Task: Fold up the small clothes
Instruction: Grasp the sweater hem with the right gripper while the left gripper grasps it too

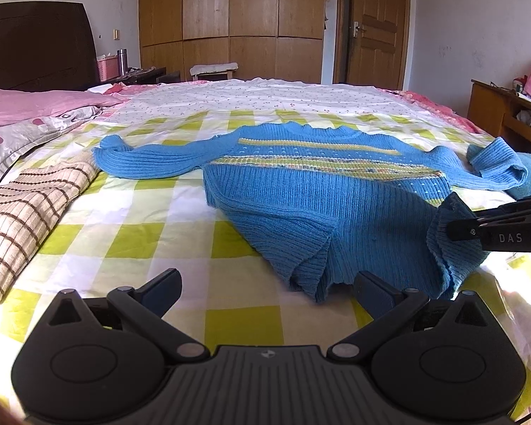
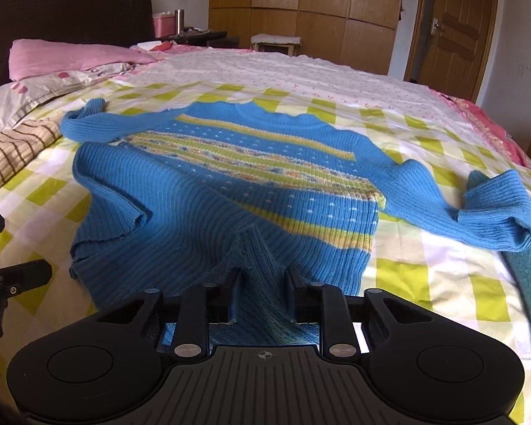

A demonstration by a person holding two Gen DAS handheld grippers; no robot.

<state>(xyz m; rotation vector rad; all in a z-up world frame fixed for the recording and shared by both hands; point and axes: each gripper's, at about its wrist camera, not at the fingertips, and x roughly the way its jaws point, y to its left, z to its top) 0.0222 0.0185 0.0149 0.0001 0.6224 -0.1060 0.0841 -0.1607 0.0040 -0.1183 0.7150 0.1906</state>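
The blue sweater (image 2: 209,191) lies spread on the checked bedsheet (image 1: 131,233). The right gripper (image 2: 262,283) pinches its bunched hem; the left gripper (image 1: 265,287) gapes empty just short of it. Soft, stretchy knit will probably sag, so hold hem corners.

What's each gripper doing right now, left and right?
Left gripper: open, holding nothing, just short of the blue sweater.
Right gripper: shut on the sweater's bunched hem.
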